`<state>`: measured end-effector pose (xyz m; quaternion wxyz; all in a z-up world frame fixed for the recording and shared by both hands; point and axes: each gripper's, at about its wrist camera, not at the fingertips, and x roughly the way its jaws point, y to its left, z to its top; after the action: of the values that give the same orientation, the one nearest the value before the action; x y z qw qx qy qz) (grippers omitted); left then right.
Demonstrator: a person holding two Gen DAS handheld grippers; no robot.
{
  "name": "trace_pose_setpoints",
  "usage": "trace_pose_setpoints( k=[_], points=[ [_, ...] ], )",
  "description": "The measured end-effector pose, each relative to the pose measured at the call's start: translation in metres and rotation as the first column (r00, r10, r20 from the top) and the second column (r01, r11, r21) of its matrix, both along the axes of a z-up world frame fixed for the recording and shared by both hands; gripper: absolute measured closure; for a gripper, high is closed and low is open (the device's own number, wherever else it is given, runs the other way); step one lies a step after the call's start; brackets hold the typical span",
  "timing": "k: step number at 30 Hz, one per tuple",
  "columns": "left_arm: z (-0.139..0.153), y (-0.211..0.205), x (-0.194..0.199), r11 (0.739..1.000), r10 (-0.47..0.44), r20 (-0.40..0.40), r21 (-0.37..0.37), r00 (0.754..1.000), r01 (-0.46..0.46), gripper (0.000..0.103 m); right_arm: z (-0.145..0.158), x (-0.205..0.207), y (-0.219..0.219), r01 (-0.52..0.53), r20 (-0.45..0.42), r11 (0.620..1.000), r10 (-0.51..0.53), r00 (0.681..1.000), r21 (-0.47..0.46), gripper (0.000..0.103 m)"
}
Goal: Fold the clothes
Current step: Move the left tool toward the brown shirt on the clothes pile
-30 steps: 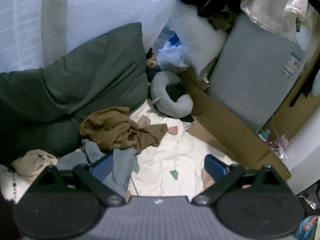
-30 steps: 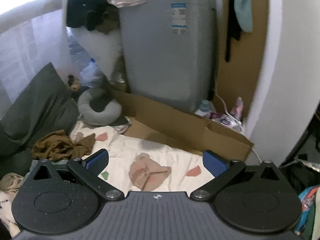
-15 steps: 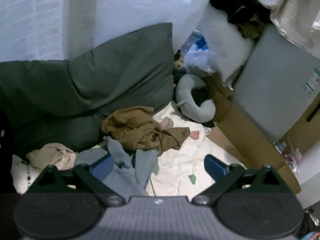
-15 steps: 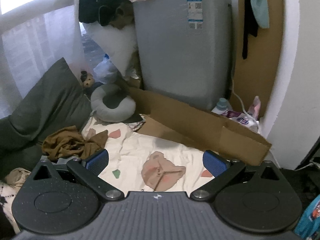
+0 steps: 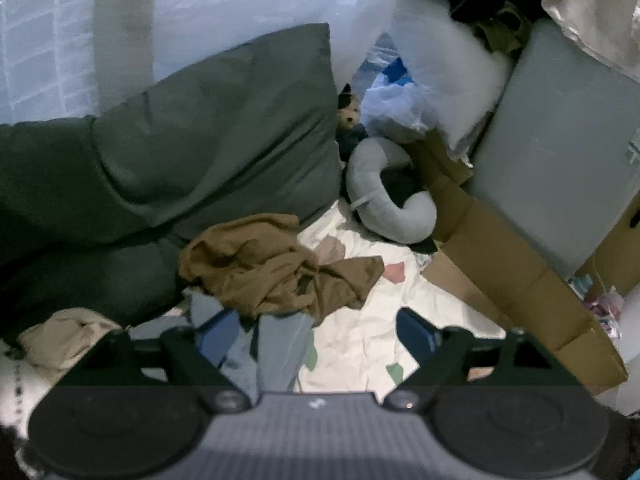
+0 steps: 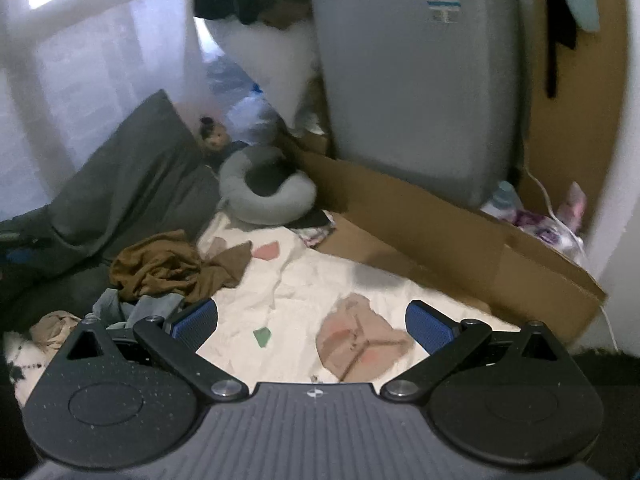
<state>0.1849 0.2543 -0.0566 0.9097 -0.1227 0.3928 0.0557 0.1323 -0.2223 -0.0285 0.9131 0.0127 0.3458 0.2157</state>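
A crumpled brown garment lies on the white patterned sheet, partly over a grey-blue garment. A beige garment is bunched at the far left. A small folded pink piece lies flat on the sheet. My left gripper hangs open just above the grey-blue garment, holding nothing. My right gripper hovers open over the sheet, with the pink piece between its fingers' span but below them.
Dark green cushions rise behind the clothes. A grey ring pillow, a small plush toy, flattened cardboard and a tall grey appliance border the sheet on the right.
Both views have shifted: the left gripper swung left then back a little toward the clothes pile, and the right gripper moved slightly nearer to the sheet. Both stay open and empty.
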Motion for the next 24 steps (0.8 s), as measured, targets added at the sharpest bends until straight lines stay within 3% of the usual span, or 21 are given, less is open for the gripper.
trace_pose_setpoints(
  k=[9, 15, 18, 24],
  points=[
    [-0.055, -0.002, 0.049, 1.0, 0.011, -0.025, 0.009, 1.0, -0.01, 0.02, -0.053, 0.02, 0.0, -0.028, 0.016, 1.0, 0.028, 0.999, -0.005, 0.0],
    [-0.099, 0.001, 0.082, 1.0, 0.003, -0.068, 0.031, 0.998, 0.0, 0.02, -0.089, 0.031, -0.003, -0.025, 0.001, 0.999, 0.025, 1.0, 0.041, 0.0],
    [-0.129, 0.007, 0.102, 0.999, 0.016, -0.124, 0.044, 0.992, -0.011, 0.029, -0.107, 0.037, -0.002, -0.021, -0.004, 0.998, 0.021, 1.0, 0.051, 0.0],
    [-0.17, 0.019, 0.132, 0.994, 0.067, -0.156, 0.094, 0.985, -0.053, 0.029, -0.139, 0.047, -0.004, -0.005, -0.032, 0.997, 0.007, 0.999, 0.073, 0.0]
  ],
)
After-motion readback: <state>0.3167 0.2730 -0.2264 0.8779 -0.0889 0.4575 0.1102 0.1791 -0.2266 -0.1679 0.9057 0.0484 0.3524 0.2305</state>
